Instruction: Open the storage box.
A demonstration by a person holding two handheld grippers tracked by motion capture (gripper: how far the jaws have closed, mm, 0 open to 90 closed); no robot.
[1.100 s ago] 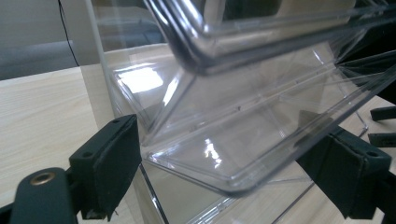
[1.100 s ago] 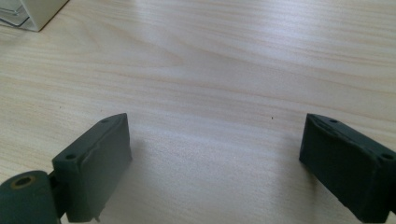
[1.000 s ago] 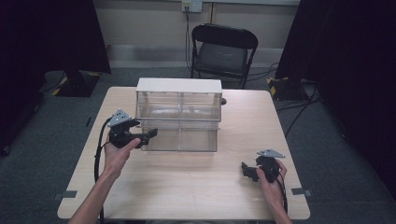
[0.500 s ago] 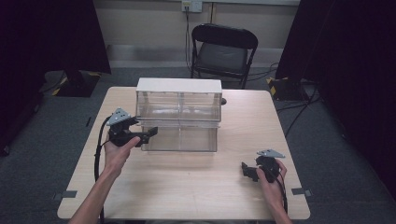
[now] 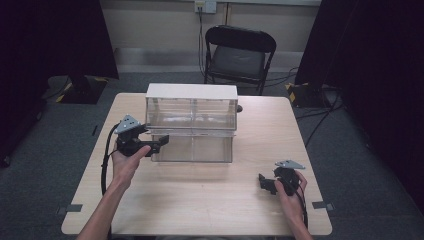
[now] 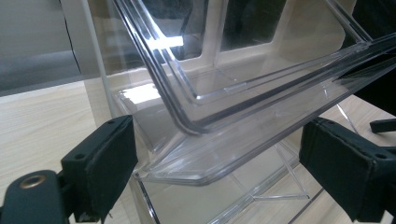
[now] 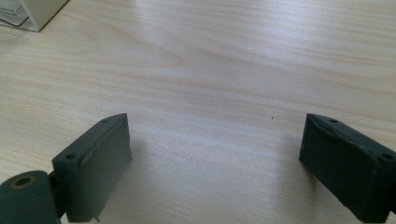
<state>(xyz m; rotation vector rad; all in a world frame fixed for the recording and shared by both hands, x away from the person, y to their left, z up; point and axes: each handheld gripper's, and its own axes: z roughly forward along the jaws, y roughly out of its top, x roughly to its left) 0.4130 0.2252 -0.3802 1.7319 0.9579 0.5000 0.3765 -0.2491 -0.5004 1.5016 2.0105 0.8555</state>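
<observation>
Right claw (image 5: 265,183) low on the near right of the worktop (image 5: 210,210), released, jaws spread wide over bare wood, in the same spot as a second ago. Left claw (image 5: 161,142) farther in, at the left front corner of the clear drawer cabinet (image 5: 192,112), also in the same place as before. Jaws just opened wider, now released, with the lip of the clear drawer (image 6: 219,154) lying between the pads (image 6: 112,154) but no pad pressing on it. Drawer pulled out toward the near edge from the cabinet's lower left slot, standing as far out as in the earlier frames. Cabinet at mid-worktop, unmoved. Beyond the far edge, black folding chair (image 5: 240,52) on the grey floor.
</observation>
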